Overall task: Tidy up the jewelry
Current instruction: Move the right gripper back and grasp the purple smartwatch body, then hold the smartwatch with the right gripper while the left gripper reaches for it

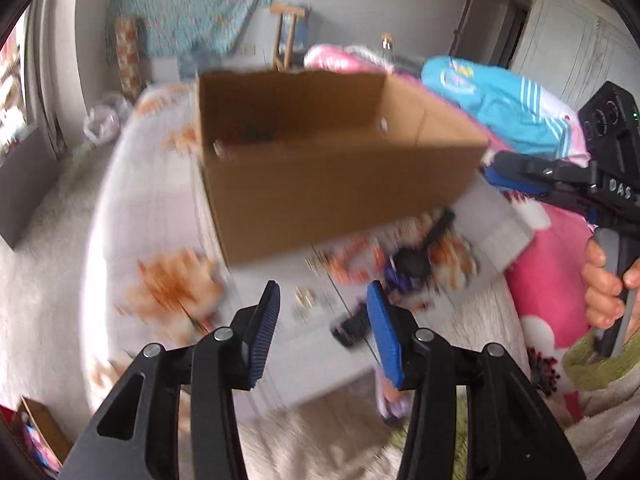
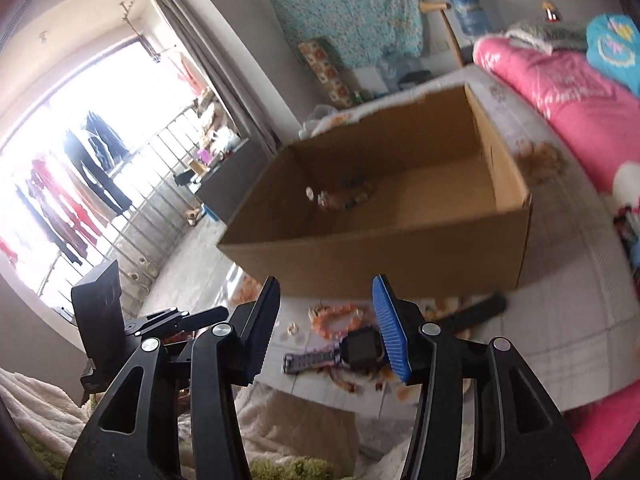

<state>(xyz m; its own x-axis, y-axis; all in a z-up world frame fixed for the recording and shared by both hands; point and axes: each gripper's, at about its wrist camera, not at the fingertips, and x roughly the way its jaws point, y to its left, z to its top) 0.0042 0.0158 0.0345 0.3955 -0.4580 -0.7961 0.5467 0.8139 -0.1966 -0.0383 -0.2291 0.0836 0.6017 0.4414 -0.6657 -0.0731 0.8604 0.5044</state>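
Both my left tool (image 1: pixel 323 320) and right tool (image 2: pixel 326 322) gape empty; rushing could knock the watch (image 2: pixel 358 350) off the bed's (image 2: pixel 560 280) edge.

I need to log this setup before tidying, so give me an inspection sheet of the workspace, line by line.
Surface: bed sheet, pale with orange flower print.
Job's things: open cardboard box with some beads inside; orange bead bracelet and watch lying on the sheet in front of the box.
Clutter: pink blanket, blue garment, black strap.
Grippers: left gripper and right gripper both open, holding nothing.
Cables: nothing seen.
Surroundings: window with hanging clothes, teal cloth on the wall.
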